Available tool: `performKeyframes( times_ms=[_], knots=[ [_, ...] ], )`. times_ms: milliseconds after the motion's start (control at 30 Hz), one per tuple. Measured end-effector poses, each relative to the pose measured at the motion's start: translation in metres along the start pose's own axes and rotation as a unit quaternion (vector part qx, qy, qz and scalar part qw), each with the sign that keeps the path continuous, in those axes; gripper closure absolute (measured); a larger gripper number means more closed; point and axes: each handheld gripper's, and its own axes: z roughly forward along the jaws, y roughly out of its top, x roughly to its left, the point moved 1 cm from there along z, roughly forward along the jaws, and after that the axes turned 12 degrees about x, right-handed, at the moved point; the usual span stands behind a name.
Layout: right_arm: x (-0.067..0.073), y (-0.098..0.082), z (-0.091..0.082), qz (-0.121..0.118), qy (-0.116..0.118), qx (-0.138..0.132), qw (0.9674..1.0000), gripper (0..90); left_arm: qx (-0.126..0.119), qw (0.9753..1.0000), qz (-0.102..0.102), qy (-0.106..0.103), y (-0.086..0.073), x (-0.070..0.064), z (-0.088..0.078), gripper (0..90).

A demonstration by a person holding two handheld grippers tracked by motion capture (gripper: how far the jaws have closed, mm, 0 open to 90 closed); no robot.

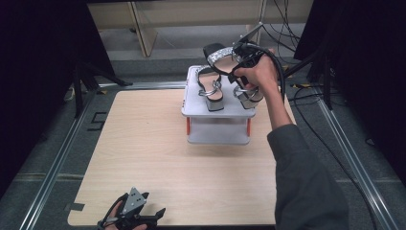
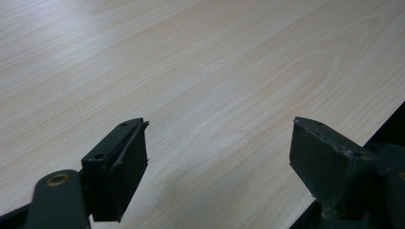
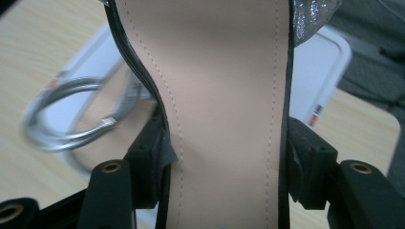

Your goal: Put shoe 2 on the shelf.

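— Silver-strapped sandal (image 1: 225, 60): where is it?
— Clamped across its tan insole (image 3: 224, 114) by the right gripper (image 1: 239, 62), lifted above the white two-tier rack (image 1: 218, 112), where a matching sandal (image 1: 211, 91) stands on the top shelf.
— And the left gripper (image 2: 217, 164)?
— Jaws apart, nothing between them, low over the wooden table (image 1: 158, 158) near its front edge.

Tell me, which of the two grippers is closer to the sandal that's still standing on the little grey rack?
The right. The right gripper holds another sandal just above the sandal on the grey rack. The left gripper sits open at the table's near edge, far from the rack.
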Motion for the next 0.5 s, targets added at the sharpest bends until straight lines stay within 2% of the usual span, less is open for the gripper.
performKeyframes(
  times_ms=[33,67,100,133,167,200,233,267,300,367,400,433,467,500],
  knots=[
    [-0.002,0.002,0.004,0.011,-0.006,0.007,0.9999,41.3,0.006,0.9999,0.008,0.007,0.0,0.002,0.0,20.1],
    [-0.002,0.002,0.004,0.011,-0.006,0.007,0.9999,41.3,0.006,0.9999,0.008,0.007,0.0,0.002,0.0,20.2],
    [-0.009,0.008,0.015,0.031,-0.015,0.026,0.9991,41.3,0.007,1.0,-0.005,0.001,-0.001,-0.001,0.0,20.2],
    [-0.009,0.008,0.015,0.031,-0.015,0.026,0.9991,41.3,0.007,1.0,-0.005,0.001,-0.001,-0.001,0.0,20.2],
    [-0.01,0.01,0.018,0.048,-0.009,0.035,0.9982,41.3,0.013,0.9998,0.014,0.006,-0.001,0.002,0.0,20.2],
    [-0.016,0.017,0.029,0.077,0.002,0.038,0.9963,41.4,0.011,0.9997,0.021,0.008,0.0,0.003,0.0,20.2],
    [-0.017,0.018,0.031,0.079,-0.003,0.04,0.9961,41.3,0.011,0.9997,0.022,0.007,0.0,0.004,0.0,20.2],
    [-0.018,0.02,0.036,0.092,-0.002,0.045,0.9947,41.4,0.012,0.9999,0.01,0.006,-0.001,0.002,0.0,20.2],
    [-0.019,0.022,0.04,0.092,-0.005,0.048,0.9946,41.4,0.004,1.0,-0.007,-0.004,-0.002,0.0,0.001,20.2],
    [-0.021,0.023,0.043,0.093,-0.002,0.051,0.9944,41.3,0.005,0.9999,-0.012,-0.005,-0.002,-0.001,0.001,20.2],
    [-0.025,0.027,0.051,0.109,0.005,0.056,0.9925,41.4,0.009,0.9998,0.019,0.005,-0.001,0.003,0.001,20.1],
    [-0.025,0.028,0.053,0.12,0.004,0.057,0.9911,41.4,0.008,0.9999,0.012,0.0,-0.001,0.001,0.002,20.2],
    [-0.026,0.028,0.055,0.121,0.0,0.06,0.9908,41.3,0.015,0.9997,0.018,0.001,-0.001,0.0,0.002,20.2],
    [-0.026,0.029,0.057,0.131,0.0,0.065,0.9893,41.3,0.011,0.9999,0.0,-0.007,-0.002,-0.004,0.003,20.2]
  ],
)
